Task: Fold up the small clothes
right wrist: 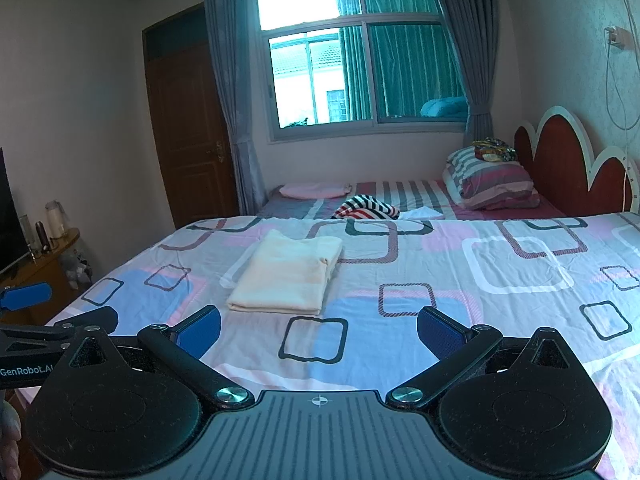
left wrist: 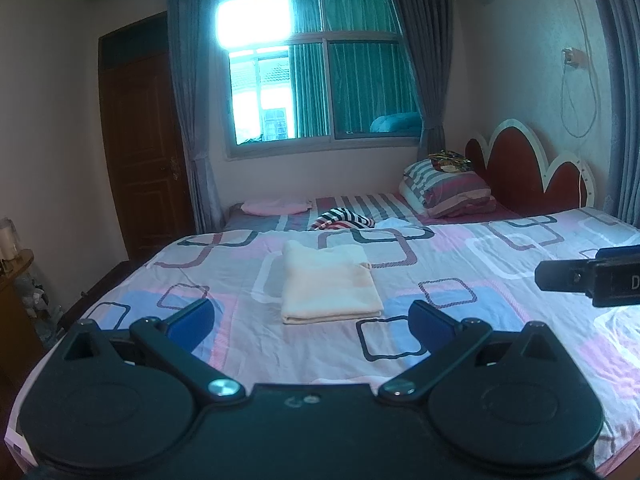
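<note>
A cream garment (left wrist: 330, 283) lies folded into a neat rectangle on the patterned bedsheet (left wrist: 460, 280); the right wrist view shows the same cream garment (right wrist: 286, 274) left of centre. My left gripper (left wrist: 310, 326) hangs open just in front of it, blue pads wide apart, nothing held. My right gripper (right wrist: 318, 334) is open too, held above the sheet to the right of the garment, empty. A striped garment (left wrist: 344, 218) lies crumpled farther back, and this striped garment (right wrist: 366, 207) appears beyond the cream one.
Striped pillows (right wrist: 492, 182) rest against a red headboard (right wrist: 560, 160) at the right. A pink cloth (right wrist: 314, 190) lies at the bed's far left. A wooden side table (right wrist: 44, 264) with bottles stands left of the bed. The other gripper's finger (left wrist: 592, 276) enters from the right.
</note>
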Tool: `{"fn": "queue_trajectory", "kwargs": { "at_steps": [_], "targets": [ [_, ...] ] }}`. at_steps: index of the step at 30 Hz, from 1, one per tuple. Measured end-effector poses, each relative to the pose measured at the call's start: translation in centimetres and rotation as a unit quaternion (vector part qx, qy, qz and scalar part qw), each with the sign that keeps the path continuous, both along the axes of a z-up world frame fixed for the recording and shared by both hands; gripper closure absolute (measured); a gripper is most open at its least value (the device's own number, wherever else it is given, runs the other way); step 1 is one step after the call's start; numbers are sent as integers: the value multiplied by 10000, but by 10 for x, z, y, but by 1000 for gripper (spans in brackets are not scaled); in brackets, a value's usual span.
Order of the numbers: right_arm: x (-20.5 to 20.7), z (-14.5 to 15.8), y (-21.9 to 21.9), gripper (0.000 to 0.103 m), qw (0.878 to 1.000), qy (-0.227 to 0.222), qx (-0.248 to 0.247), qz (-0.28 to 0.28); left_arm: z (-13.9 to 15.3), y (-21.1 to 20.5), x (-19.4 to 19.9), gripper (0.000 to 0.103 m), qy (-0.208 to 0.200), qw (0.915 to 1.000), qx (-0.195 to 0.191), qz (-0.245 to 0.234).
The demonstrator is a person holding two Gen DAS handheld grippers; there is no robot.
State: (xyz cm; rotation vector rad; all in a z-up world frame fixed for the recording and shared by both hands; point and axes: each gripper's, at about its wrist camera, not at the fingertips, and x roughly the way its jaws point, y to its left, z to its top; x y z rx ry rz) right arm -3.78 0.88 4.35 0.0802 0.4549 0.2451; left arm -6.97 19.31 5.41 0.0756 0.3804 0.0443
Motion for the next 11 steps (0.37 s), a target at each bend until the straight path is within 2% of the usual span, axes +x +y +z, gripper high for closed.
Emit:
{"fn": "queue_trajectory", "kwargs": {
  "at_steps": [5, 11],
  "targets": [
    [-1, 0, -3, 0, 10000, -5, -17, 50, 0, 0, -1, 1, -13, 10000, -23, -77],
    [0, -2, -4, 0, 10000, 9, -13, 40, 3, 4, -4, 1, -87, 9999, -114, 63]
  ]
}}
